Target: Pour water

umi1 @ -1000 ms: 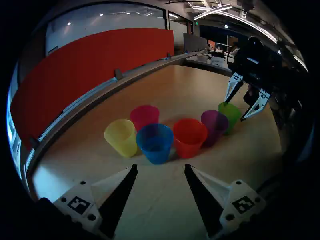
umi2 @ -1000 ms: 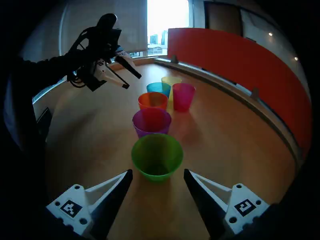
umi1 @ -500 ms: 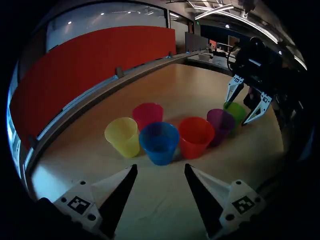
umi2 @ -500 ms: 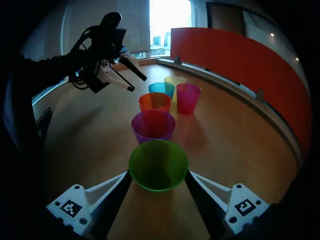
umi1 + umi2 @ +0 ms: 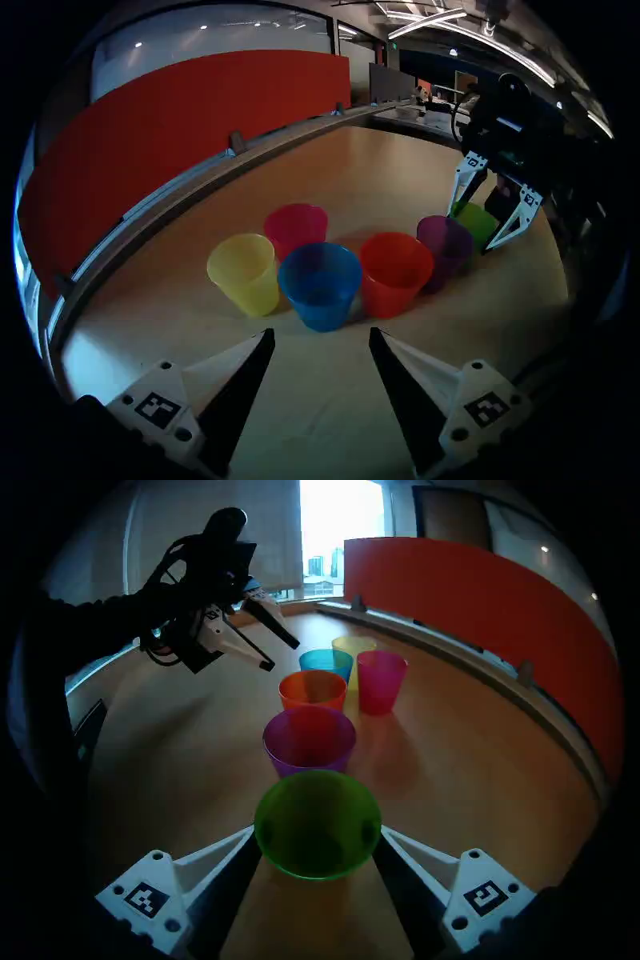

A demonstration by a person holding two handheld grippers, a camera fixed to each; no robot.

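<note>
My right tongs (image 5: 318, 834) are spread wide and straddle the green cup (image 5: 317, 810) at the bottom centre of the right gripper view. The cup's wall is close on both sides, but I cannot tell whether they touch it, and they are not clamped. My left tongs (image 5: 320, 334) are spread too, with nothing between them. They hang over the surface (image 5: 448, 320) and point at the blue cup (image 5: 320, 284) in the middle of the left gripper view. Beyond the green cup, the purple cup (image 5: 310, 738), the orange cup (image 5: 312, 692) and the blue one run up the frame in a line. The pink cup (image 5: 381, 680) and yellow cup (image 5: 354, 646) sit to their upper right. I judge the step in hand is taking hold of the green cup for the pour. To do it well, I should close squarely across its wall a little below the rim, and gently, since thin plastic will likely flex or squirt out. Then I should lift straight up, because the purple cup stands just beside it. I cannot tell whether any cup holds water, so I would keep the green cup level until it is over its target.
</note>
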